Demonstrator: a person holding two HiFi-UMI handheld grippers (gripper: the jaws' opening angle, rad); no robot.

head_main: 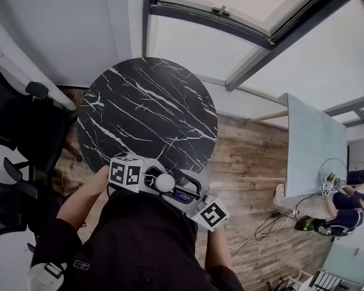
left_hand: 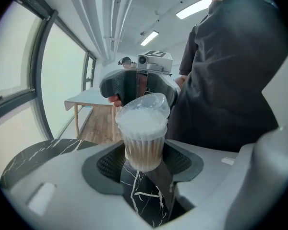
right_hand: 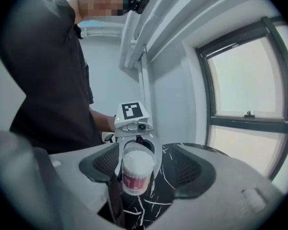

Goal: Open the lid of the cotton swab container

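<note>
The cotton swab container (left_hand: 143, 145) is a clear cup packed with swabs, white tips up. It has a red label in the right gripper view (right_hand: 136, 174). Its translucent lid (left_hand: 152, 104) stands tipped up at the cup's rim. My left gripper (left_hand: 144, 163) is shut on the cup's sides. My right gripper (right_hand: 145, 170) faces it with both pads wide of the cup and a gap on each side; it is open. In the head view both grippers, left (head_main: 149, 180) and right (head_main: 183, 191), meet at the container (head_main: 164, 182) close to my body, above the near edge of the table.
A round black marble table (head_main: 147, 111) lies below and ahead of the grippers. Black office chairs (head_main: 18, 138) stand at the left. A pale rectangular table (head_main: 315, 144) and a seated person (head_main: 346, 208) are at the right on the wooden floor (head_main: 249, 180). Windows run along the far wall.
</note>
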